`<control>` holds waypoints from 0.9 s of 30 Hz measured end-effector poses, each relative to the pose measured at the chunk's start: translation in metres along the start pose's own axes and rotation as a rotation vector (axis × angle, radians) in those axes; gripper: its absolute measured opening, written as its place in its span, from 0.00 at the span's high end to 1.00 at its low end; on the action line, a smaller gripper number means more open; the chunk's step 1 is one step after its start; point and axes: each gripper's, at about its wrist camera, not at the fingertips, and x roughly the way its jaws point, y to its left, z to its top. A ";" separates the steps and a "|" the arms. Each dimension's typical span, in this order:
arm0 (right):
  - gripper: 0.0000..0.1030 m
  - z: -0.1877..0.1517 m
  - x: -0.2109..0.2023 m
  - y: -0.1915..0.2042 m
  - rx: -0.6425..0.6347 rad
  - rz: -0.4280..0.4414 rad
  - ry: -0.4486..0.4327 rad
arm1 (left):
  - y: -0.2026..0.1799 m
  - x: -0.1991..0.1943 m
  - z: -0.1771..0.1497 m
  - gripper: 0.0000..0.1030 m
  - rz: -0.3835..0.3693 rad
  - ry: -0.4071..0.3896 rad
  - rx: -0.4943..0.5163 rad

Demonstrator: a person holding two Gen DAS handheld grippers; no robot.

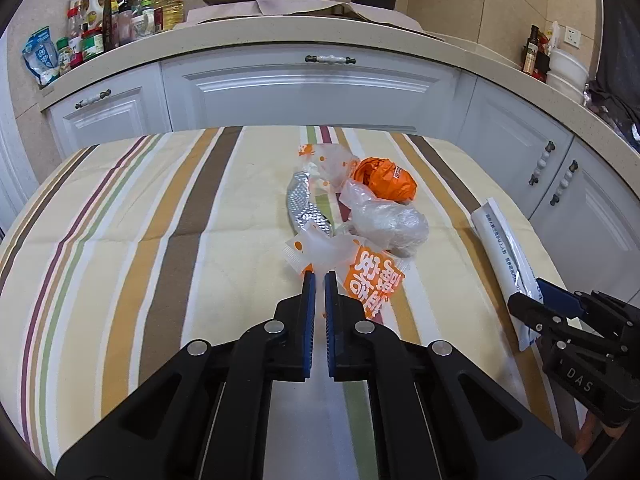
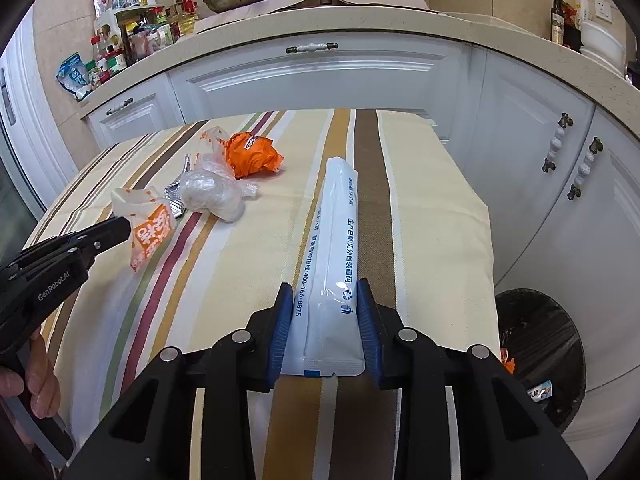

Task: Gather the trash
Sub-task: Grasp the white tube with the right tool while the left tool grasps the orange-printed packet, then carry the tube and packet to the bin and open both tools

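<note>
**Both grippers closed, angled downward**

The left gripper [image 1: 319, 276] is held with its blue pads nearly together on a thin wrapper edge. The right gripper [image 2: 324, 292] is clamped on a white packet (a hand [image 2: 38, 376] is glimpsed behind the left one).

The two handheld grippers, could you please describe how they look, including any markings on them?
Both are black plastic linkage frames with round silver pivot pins and blue ridged pads inside the fingers. The left gripper carries white "GenRobot.AI" lettering on its side; the right gripper shows "DAS" on its body. No cables or sleeves are visible.
</note>
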 end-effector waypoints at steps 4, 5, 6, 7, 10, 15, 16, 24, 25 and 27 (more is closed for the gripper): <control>0.69 -0.001 -0.003 -0.002 0.000 -0.004 -0.013 | 0.004 -0.007 -0.002 0.96 0.015 -0.008 -0.002; 0.69 -0.002 -0.004 -0.002 -0.001 -0.005 -0.015 | 0.006 -0.009 -0.002 0.96 0.019 -0.013 -0.003; 0.69 -0.002 -0.005 -0.001 -0.003 -0.007 -0.018 | 0.006 -0.012 -0.002 0.96 0.024 -0.017 -0.001; 0.69 -0.002 -0.007 -0.001 -0.006 -0.009 -0.023 | 0.006 -0.014 -0.002 0.96 0.030 -0.022 0.001; 0.69 -0.005 -0.013 0.001 -0.018 -0.024 -0.041 | 0.007 -0.022 -0.003 0.97 0.056 -0.046 0.012; 0.70 -0.007 -0.025 0.000 -0.026 -0.043 -0.073 | 0.003 -0.039 -0.004 0.97 0.086 -0.091 0.039; 0.70 -0.007 -0.027 0.000 -0.027 -0.047 -0.079 | 0.002 -0.042 -0.004 0.97 0.084 -0.097 0.042; 0.70 -0.012 -0.056 -0.012 -0.018 -0.088 -0.137 | -0.021 -0.066 -0.006 0.97 0.040 -0.139 0.072; 0.70 -0.013 -0.060 -0.015 -0.015 -0.096 -0.144 | -0.026 -0.069 -0.006 0.97 0.032 -0.145 0.080; 0.70 -0.015 -0.068 -0.021 -0.008 -0.112 -0.157 | -0.036 -0.074 -0.006 0.97 0.013 -0.157 0.095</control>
